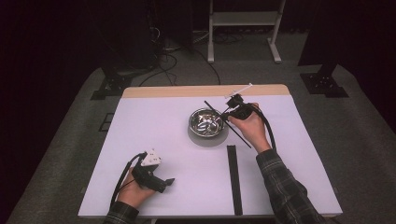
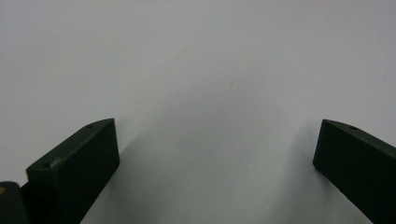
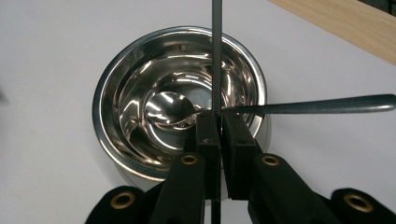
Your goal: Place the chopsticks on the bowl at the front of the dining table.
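your right gripper (image 3: 218, 122) pinched on the thin black strip (image 1: 227, 124), long axis far-left to near-right above the bowl (image 3: 126, 79); your left gripper (image 2: 217, 158) spread

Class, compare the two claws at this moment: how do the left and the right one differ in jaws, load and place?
The left claw stands open with nothing between its jaws; the right claw is shut on a thin black strip. The left sits low over bare table; the right hovers at the steel bowl. Both have black jaws.
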